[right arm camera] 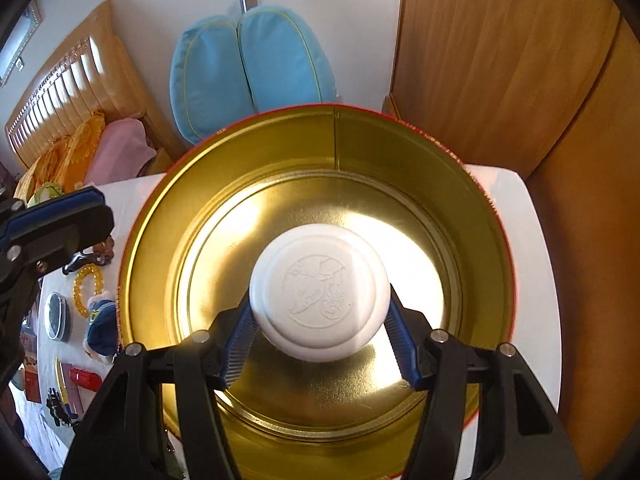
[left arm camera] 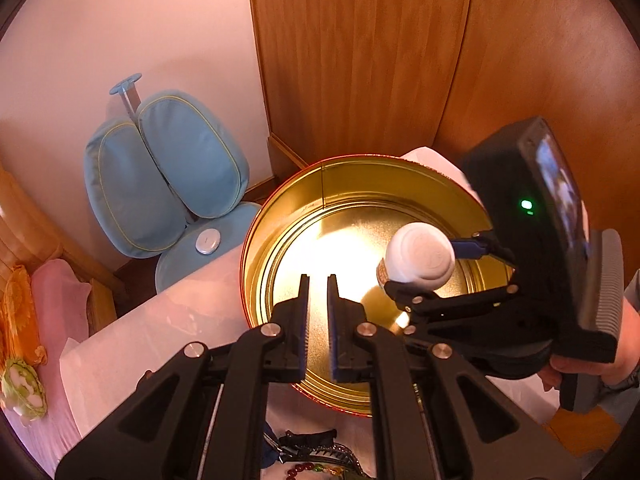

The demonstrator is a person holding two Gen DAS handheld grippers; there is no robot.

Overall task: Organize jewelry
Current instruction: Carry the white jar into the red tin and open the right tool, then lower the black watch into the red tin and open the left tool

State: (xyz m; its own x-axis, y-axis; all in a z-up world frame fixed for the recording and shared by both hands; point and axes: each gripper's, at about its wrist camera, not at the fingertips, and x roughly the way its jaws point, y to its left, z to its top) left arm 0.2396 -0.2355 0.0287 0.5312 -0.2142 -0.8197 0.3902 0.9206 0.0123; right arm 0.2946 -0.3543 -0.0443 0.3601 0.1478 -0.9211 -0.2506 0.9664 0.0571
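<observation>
A round gold tin (left arm camera: 256,236) (right arm camera: 280,140) stands open and empty on a white table (left arm camera: 160,320). My right gripper (right arm camera: 320,310) (left arm camera: 426,268) is shut on a white round jar (right arm camera: 320,292) (left arm camera: 420,254), its blue pads pressing both sides, and holds it above the tin's floor. My left gripper (left arm camera: 318,280) (right arm camera: 94,204) hovers over the tin's near rim, shut with nothing between its fingers. A person's hand (left arm camera: 560,368) grips the right gripper's handle.
Jewelry lies on the table left of the tin: a yellow bead bracelet (right arm camera: 86,288), a blue plush piece (right arm camera: 102,320), a red tube (right arm camera: 84,378), a round dark case (right arm camera: 56,316). Blue chair cushions (right arm camera: 252,68) and a wooden wardrobe (right arm camera: 500,60) stand behind.
</observation>
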